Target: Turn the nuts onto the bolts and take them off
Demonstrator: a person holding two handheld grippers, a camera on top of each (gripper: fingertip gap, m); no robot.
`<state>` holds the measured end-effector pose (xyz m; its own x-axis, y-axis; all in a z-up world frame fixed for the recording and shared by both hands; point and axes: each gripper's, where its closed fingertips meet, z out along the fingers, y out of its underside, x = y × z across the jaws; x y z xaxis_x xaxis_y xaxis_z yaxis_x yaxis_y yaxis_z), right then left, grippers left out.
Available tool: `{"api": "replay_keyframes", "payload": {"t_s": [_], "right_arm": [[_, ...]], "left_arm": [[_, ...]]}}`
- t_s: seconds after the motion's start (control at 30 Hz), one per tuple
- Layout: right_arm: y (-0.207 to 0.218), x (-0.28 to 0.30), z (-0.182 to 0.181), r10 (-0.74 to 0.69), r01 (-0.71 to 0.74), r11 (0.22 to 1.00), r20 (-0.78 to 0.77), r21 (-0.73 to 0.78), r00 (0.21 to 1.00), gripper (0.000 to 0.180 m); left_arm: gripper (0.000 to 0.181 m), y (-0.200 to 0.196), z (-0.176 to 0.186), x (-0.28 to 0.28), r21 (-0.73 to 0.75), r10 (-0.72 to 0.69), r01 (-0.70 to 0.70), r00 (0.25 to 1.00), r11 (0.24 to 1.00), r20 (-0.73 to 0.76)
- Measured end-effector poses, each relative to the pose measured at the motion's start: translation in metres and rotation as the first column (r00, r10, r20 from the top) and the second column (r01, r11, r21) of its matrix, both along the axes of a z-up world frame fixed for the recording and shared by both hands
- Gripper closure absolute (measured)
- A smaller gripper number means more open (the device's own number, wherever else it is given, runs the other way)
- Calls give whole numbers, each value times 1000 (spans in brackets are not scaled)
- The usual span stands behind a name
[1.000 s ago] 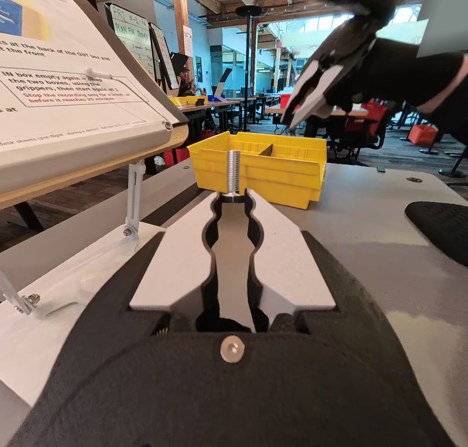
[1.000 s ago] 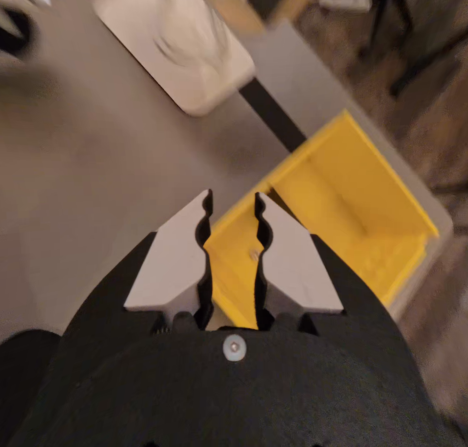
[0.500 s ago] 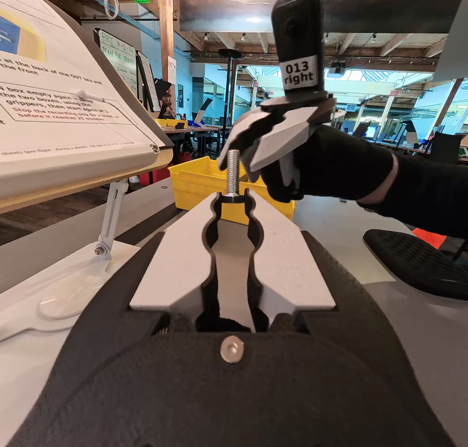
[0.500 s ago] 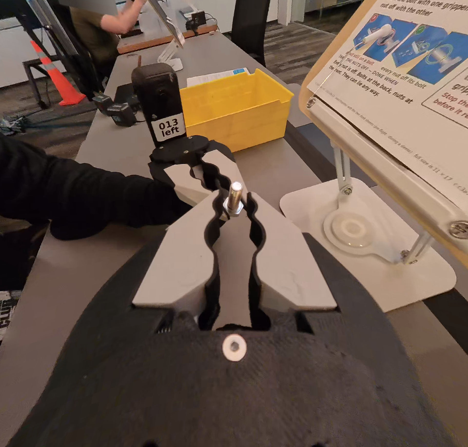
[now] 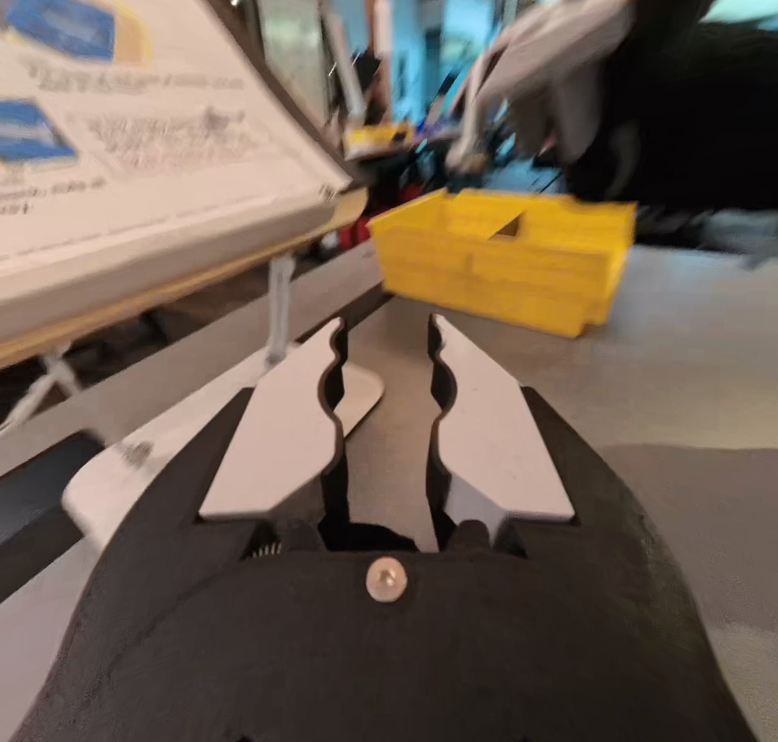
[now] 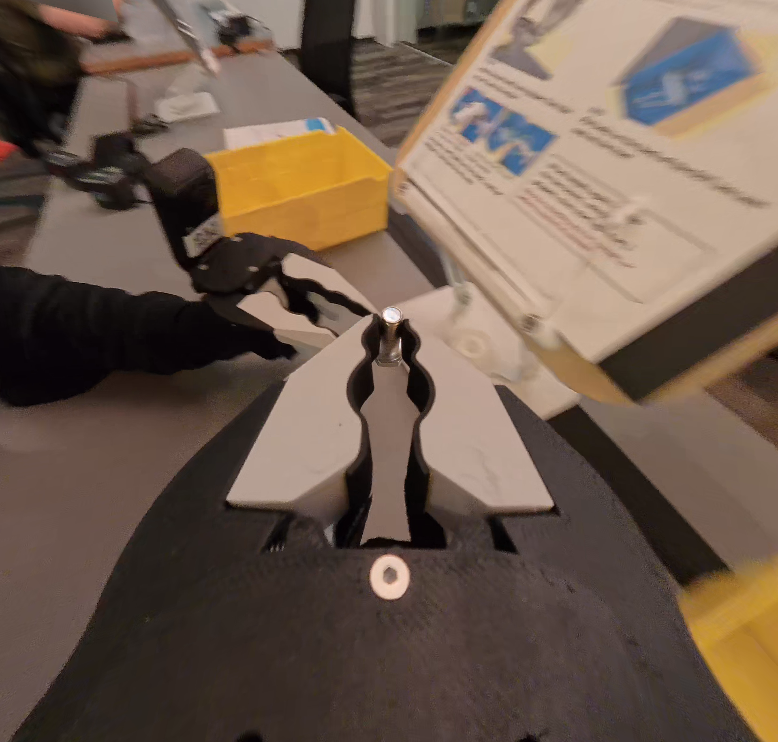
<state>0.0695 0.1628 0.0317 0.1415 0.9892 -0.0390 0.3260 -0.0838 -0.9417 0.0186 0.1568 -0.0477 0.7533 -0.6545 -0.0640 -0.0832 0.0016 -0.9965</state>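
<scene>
My right gripper (image 6: pixel 389 326) is shut on a silver bolt (image 6: pixel 389 336) with a hex nut (image 6: pixel 388 360) on it, and holds it in the air above the grey table (image 6: pixel 126 448). The bolt points away from the camera. My left gripper (image 5: pixel 387 322) is open and empty, low over the table. It also shows in the right wrist view (image 6: pixel 337 322), just left of the bolt, with its jaws apart. The right gripper shows blurred in the left wrist view (image 5: pixel 467 158), above a yellow bin (image 5: pixel 496 275).
A second yellow bin (image 6: pixel 303 191) stands behind the left gripper, and a yellow bin corner (image 6: pixel 732 654) shows at the lower right. An instruction board (image 6: pixel 589 174) on a white stand (image 6: pixel 484 343) leans over the table's far side. A person sits at a farther desk. Across from one pair of fingers to the other is roughly 10 cm.
My left gripper has opened and let go of the bolt and moved away from it. My right gripper now carries the bolt with the nut. Both views are blurred from motion.
</scene>
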Motion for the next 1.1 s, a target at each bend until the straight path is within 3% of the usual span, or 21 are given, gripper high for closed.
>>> {"api": "replay_keyframes", "payload": {"t_s": [0.07, 0.2, 0.4, 0.77, 0.97, 1.1], "right_arm": [[27, 31, 5, -111, 108, 993, 70, 55, 991, 172], [80, 97, 10, -332, 303, 939, 200, 162, 922, 173], [140, 173, -1, -533, 480, 846, 323, 232, 782, 172], [197, 212, -59, -558, 540, 816, 527, 206, 641, 172], [212, 230, -111, -485, 544, 824, 692, 158, 535, 172], [209, 241, -148, -360, 529, 845, 809, 72, 464, 172]], "left_arm": [[148, 14, -26, -10, -64, 97, -106, 987, 992, -128], [149, 25, -50, -22, -57, 195, -226, 924, 973, -327], [147, 31, -68, -30, -130, 214, -271, 916, 954, -340], [146, 36, -72, -39, -148, 235, -295, 916, 944, -326], [145, 37, -75, -40, -152, 232, -294, 915, 944, -329], [145, 37, -78, -39, -153, 229, -293, 914, 944, -335]]}}
